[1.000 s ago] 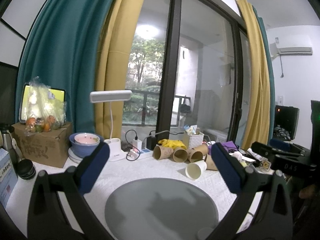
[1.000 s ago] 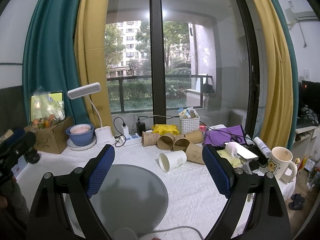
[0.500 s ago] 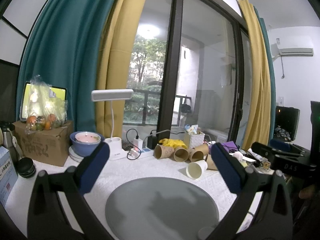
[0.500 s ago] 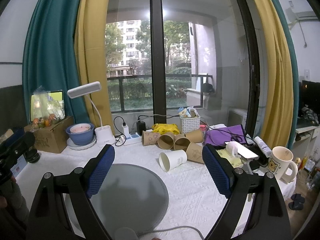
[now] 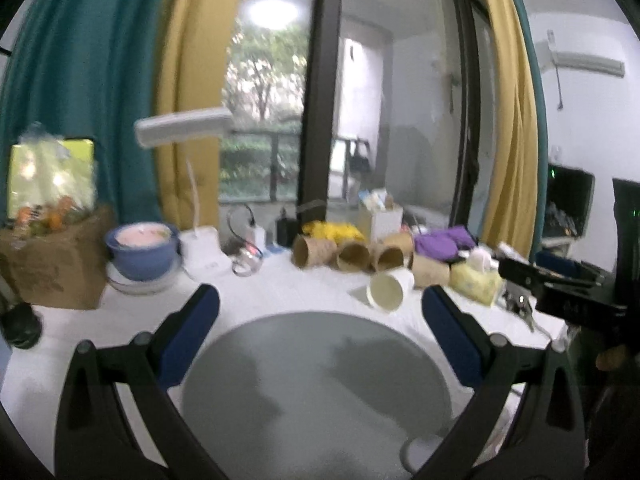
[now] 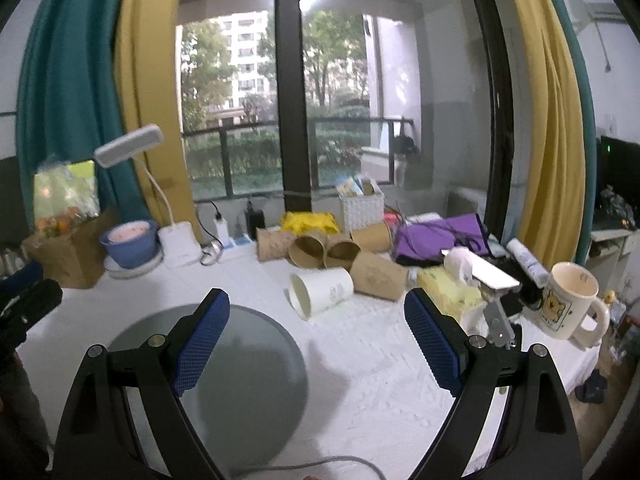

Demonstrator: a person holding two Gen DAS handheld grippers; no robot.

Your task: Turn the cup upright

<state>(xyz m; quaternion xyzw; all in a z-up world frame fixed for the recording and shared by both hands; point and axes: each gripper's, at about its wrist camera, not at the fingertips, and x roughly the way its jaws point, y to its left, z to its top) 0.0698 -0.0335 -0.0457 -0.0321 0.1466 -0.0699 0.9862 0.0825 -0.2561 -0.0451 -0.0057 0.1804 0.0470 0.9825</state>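
White paper cup [image 6: 322, 291] on its side | left hand-held gripper [image 5: 320, 318] spread, empty | right hand-held gripper [image 6: 316, 330] spread, empty

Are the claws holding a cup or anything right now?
No, nothing. The left claw and right claw are both open and empty; the white cup lies untouched.

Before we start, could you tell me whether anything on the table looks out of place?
Yes: the white cup lies on its side beyond the grey mat, and the brown cups behind it are toppled too.
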